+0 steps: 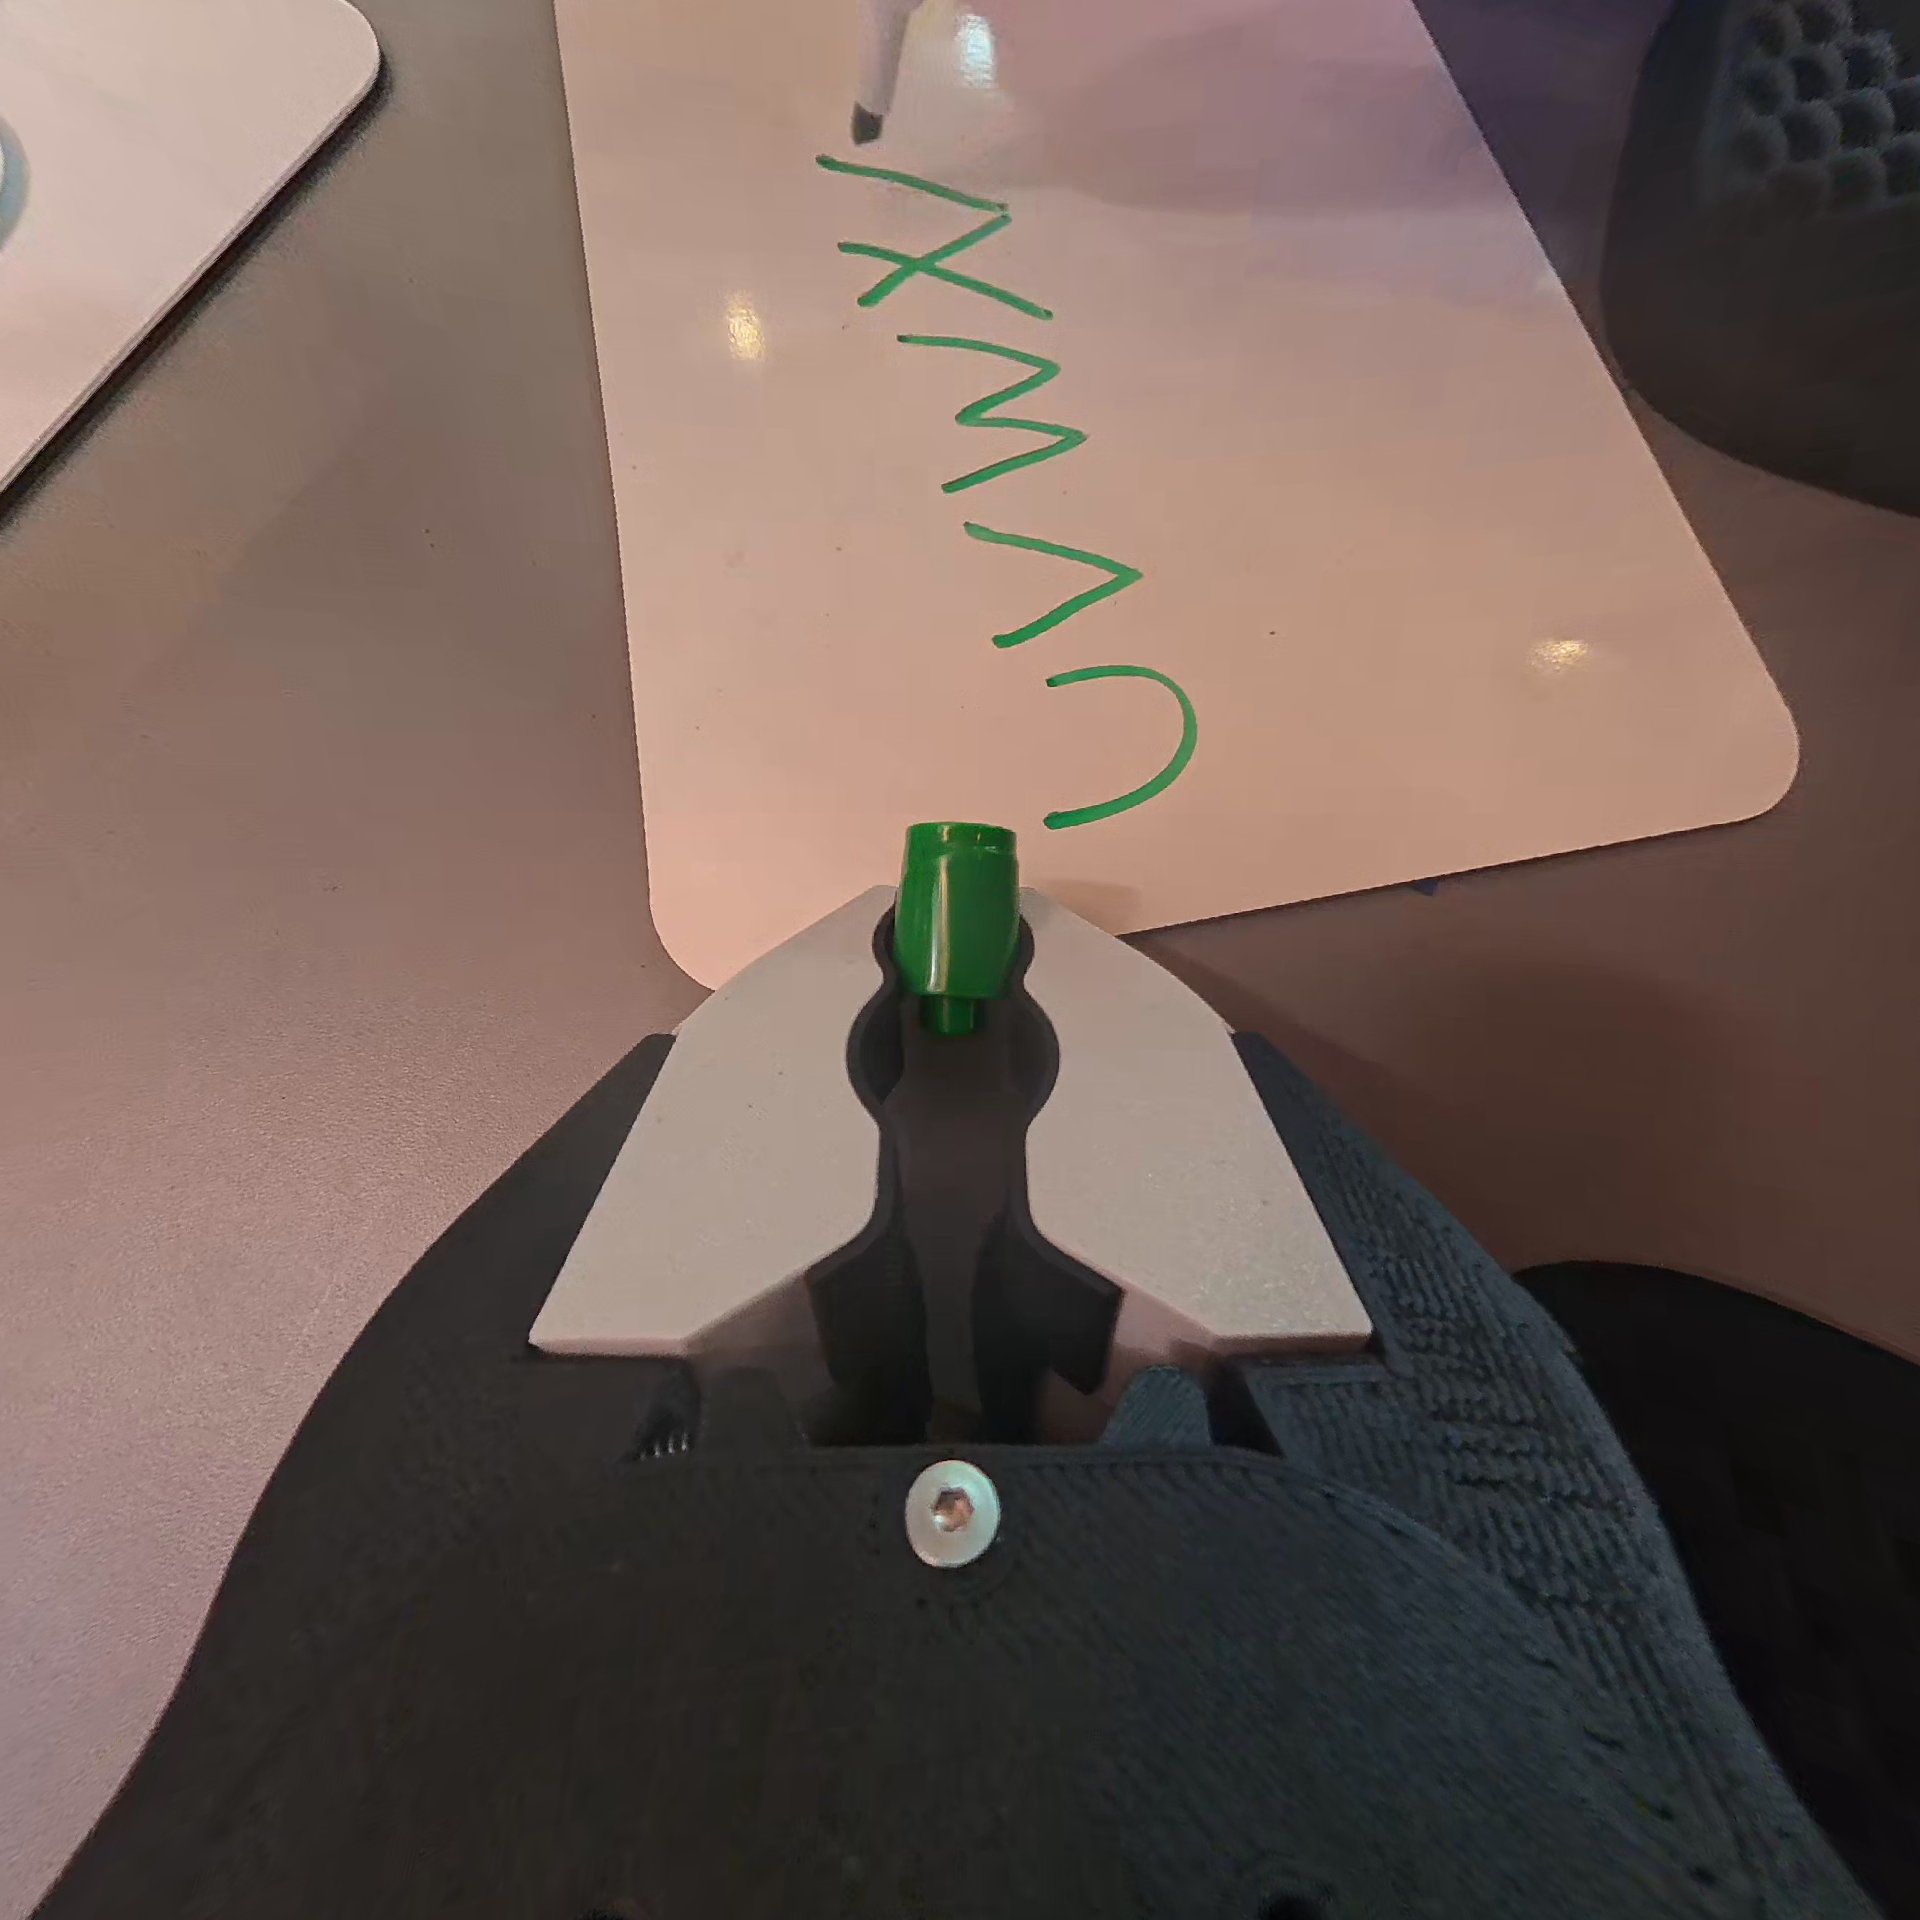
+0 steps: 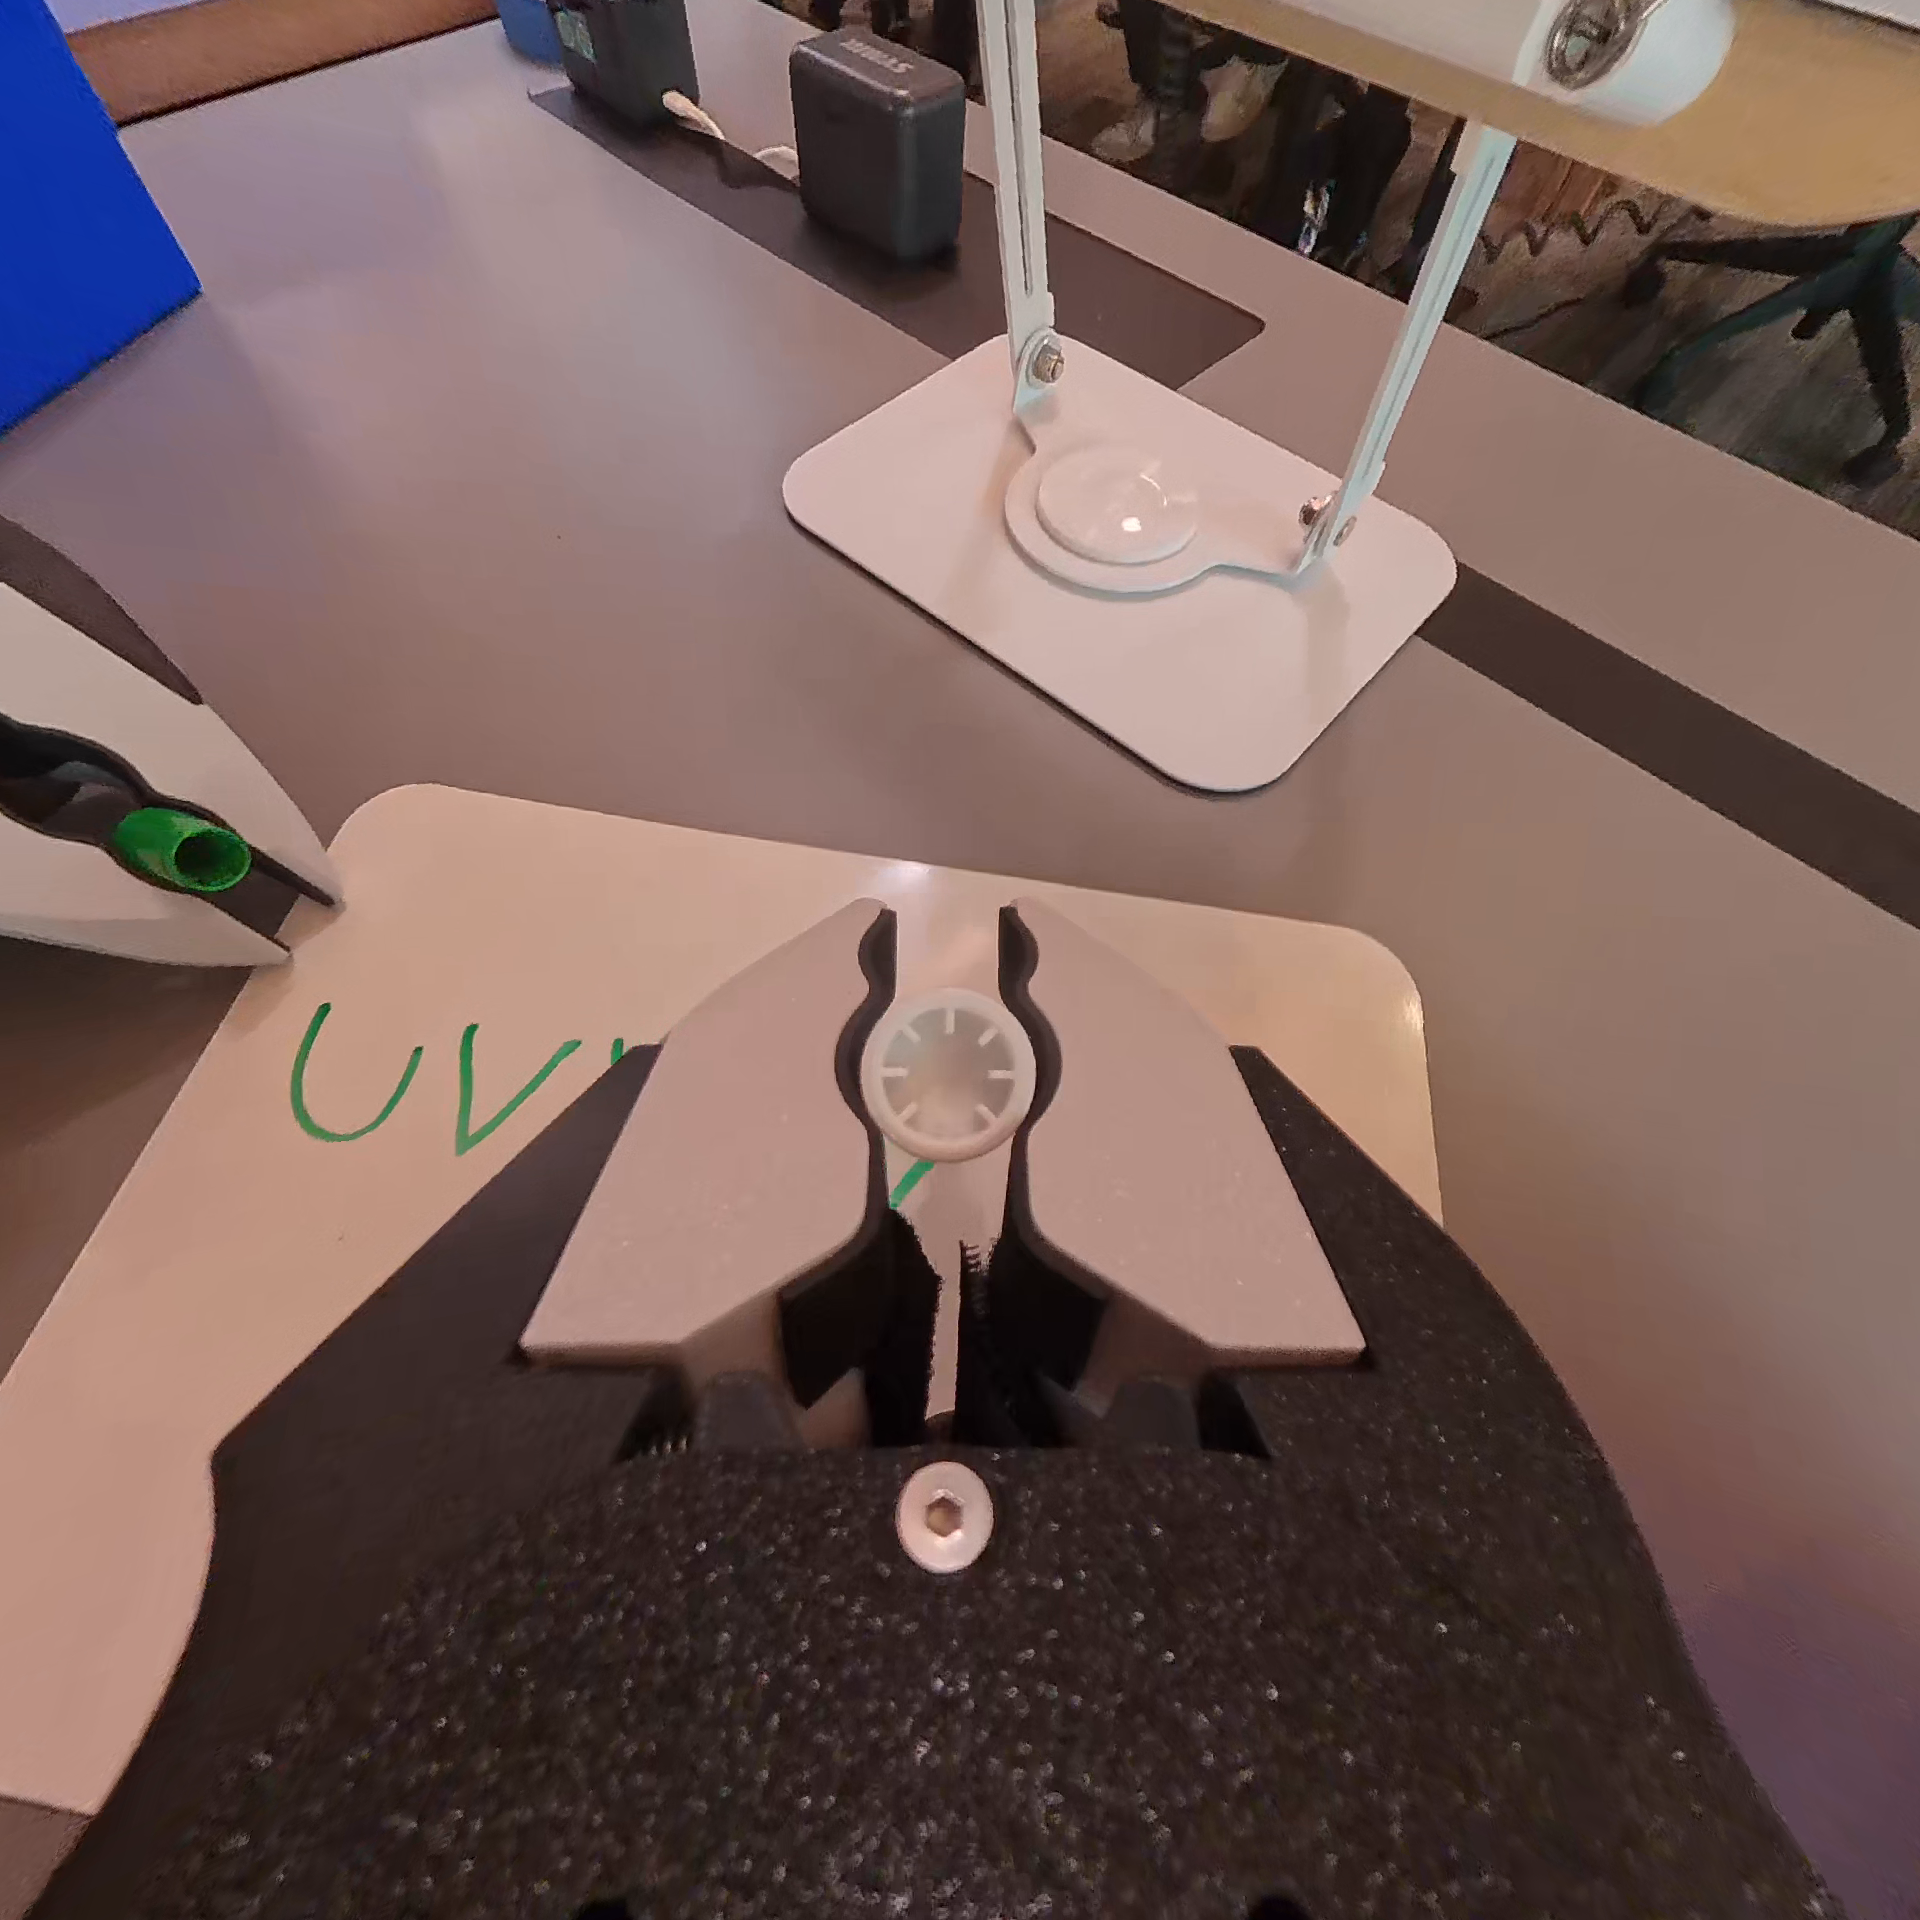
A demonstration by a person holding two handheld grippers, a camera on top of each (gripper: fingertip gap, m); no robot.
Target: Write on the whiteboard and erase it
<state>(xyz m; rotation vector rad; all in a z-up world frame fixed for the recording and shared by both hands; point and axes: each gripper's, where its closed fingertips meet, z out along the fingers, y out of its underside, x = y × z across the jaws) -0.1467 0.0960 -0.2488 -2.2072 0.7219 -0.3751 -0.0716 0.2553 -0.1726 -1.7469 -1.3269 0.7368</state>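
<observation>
A white whiteboard (image 1: pixel 1351 520) lies flat on the grey table and bears a line of green marker strokes (image 1: pixel 1023 447). My left gripper (image 1: pixel 958 904) is shut on a green marker cap (image 1: pixel 958 920) at the board's near edge. My right gripper (image 2: pixel 948 914) is shut on a white marker (image 2: pixel 948 1075), seen end-on, and holds it upright over the whiteboard (image 2: pixel 623 883). The marker's dark tip (image 1: pixel 865 116) is just past the far end of the strokes; I cannot tell if it touches. The left gripper (image 2: pixel 301 904) and its cap (image 2: pixel 197 857) show at the left.
A white lamp base (image 2: pixel 1143 644) with two thin arms stands on the table beyond the board; its corner also shows in the left wrist view (image 1: pixel 156 208). A dark box (image 2: pixel 878 145) and a blue object (image 2: pixel 62 208) sit farther back. The right gripper's black body (image 1: pixel 1787 229) is beside the board. One gripper's finger ends stand about 20 cm off the other's. My left tips are roughly 35 cm from the blue object (image 2: pixel 62 208).
</observation>
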